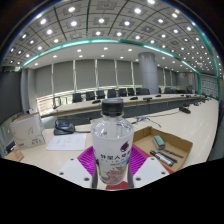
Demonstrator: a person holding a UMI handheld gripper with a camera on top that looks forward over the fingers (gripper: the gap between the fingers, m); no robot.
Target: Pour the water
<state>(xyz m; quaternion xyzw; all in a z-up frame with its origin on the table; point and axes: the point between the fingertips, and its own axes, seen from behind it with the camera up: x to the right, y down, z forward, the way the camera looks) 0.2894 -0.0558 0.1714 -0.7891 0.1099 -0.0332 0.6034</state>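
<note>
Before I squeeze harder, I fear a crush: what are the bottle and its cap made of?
Bottle: looks like thin clear plastic, glossy, see-through above a printed label.
Cap: seems opaque dark plastic.
Gripper: the bottle stands between its fingers; pressing contact is not visible.

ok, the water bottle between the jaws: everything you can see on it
The water bottle looks like clear plastic, with a dark cap on and a white label bearing a dark red emblem and Korean text. It stands upright between the gripper's jaws, close to the camera, on the light table. The water level can't be read. The jaws sit at its lower sides; whether they press on it can't be told. A cardboard box lies behind it.
</note>
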